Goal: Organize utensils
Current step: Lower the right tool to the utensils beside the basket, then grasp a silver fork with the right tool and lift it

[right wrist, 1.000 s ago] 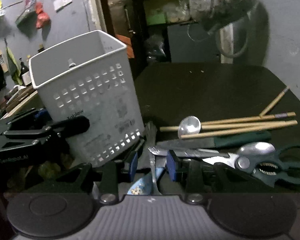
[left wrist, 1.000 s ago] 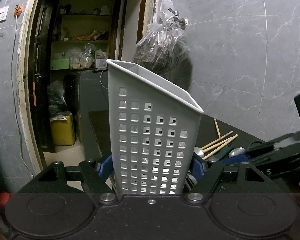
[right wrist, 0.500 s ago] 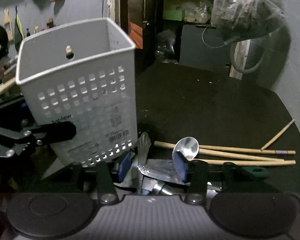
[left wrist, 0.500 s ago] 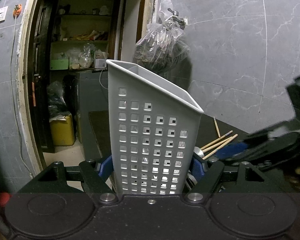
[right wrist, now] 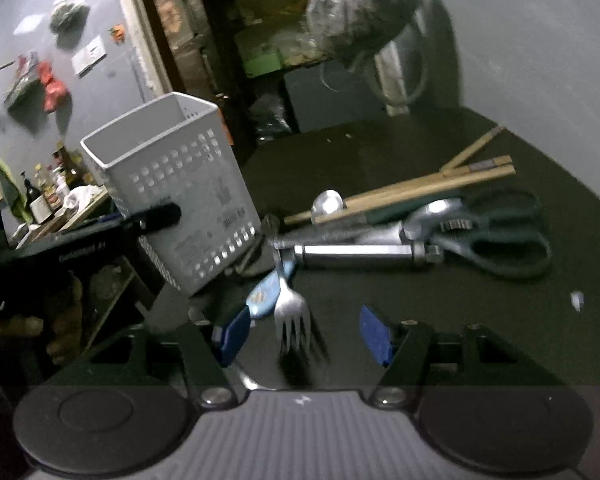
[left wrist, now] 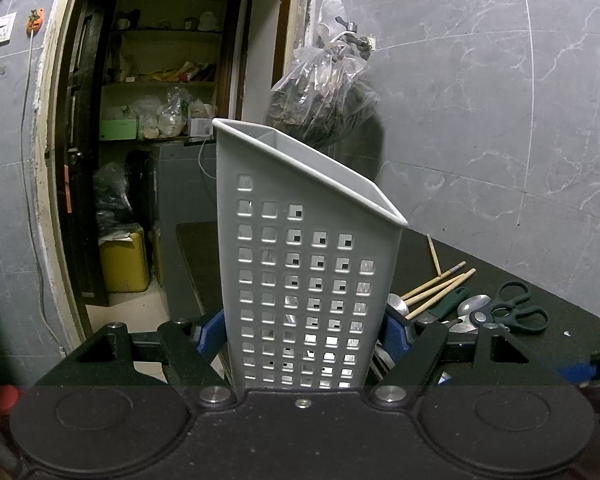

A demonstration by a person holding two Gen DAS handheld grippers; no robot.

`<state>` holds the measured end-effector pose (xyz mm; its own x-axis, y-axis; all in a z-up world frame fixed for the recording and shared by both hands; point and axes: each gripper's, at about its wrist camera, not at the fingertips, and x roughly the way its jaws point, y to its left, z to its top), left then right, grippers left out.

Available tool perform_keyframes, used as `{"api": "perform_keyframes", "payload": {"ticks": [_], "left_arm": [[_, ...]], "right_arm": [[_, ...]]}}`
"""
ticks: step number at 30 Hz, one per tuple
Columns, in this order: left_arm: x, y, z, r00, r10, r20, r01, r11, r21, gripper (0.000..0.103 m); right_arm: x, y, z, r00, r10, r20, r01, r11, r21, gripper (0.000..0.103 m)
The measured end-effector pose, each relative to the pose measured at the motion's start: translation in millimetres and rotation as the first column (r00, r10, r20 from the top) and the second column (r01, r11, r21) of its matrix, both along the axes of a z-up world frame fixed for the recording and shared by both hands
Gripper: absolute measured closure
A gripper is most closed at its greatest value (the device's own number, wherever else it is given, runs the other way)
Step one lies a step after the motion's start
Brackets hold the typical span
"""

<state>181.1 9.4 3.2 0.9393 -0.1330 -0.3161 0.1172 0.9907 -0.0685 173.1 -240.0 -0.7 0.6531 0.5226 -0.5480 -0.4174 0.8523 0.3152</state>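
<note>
clear: dark tabletop right of fork | blocked: utensil pile ahead, basket left

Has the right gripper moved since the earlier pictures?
Yes. The right gripper has pulled back from the utensil pile, jaws just opened around the fork; the scissors look farther.

We have drawn our right gripper back from the utensil pile, and its jaws have just been opening; they now stand wide apart. A fork, earlier crowded in the narrow gap between the blue pads, now lies loose between them, tines toward us, touching neither. The scissors now lie well ahead of the jaws.
</note>
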Motion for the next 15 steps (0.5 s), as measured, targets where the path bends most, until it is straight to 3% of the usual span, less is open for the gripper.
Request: {"api": "perform_keyframes", "payload": {"ticks": [15], "left_arm": [[0.2,-0.6,-0.1,1.000,0.000,0.000,0.000,1.000,0.000,0.026]], "right_arm": [[-3.2,12.9,-15.3,0.991,-0.118,-0.058,0.123,0.989,0.081,0.082]]}}
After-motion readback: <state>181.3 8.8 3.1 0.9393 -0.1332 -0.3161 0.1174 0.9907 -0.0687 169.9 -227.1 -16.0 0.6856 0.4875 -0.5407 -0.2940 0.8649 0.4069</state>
